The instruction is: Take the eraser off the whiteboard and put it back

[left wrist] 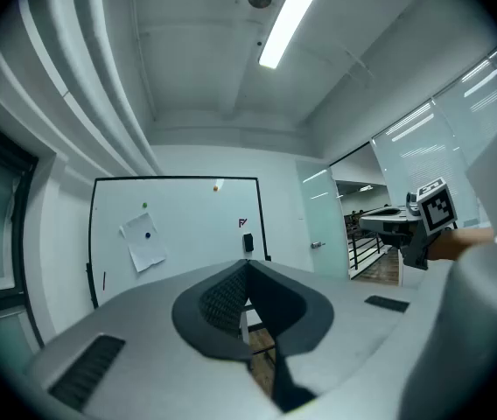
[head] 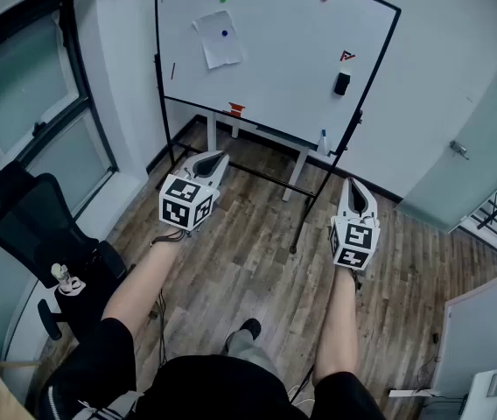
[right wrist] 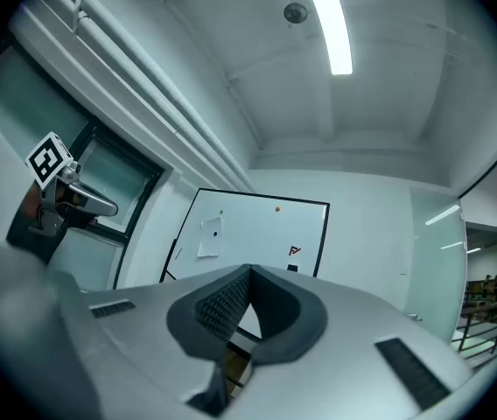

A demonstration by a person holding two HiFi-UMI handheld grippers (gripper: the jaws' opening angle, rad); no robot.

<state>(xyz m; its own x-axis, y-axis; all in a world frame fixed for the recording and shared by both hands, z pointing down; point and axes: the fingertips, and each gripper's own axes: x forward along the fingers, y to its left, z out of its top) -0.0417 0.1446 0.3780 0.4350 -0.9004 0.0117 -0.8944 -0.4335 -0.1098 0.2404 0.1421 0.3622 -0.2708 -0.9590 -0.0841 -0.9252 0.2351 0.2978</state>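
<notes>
- Left gripper (head: 212, 160): jaws together, nothing between them, pointing level, well short of whiteboard (head: 275, 59).
- Eraser (head: 342, 83): stuck on whiteboard near right edge, about mid-height, just under red mark (head: 346, 56); untouched.
- Right gripper (head: 355, 185): jaws pressed together, empty, level, on eraser's side of board.
- Step: approach; pick-off not yet begun.
- Next, likely: close in on board, part right jaws, clamp eraser's sides, pull straight off.

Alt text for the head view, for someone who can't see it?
Black eraser sits untouched, right of centre on the whiteboard. Left gripper and right gripper, both shut and empty, are held level above the wood floor, well short of it.
</notes>
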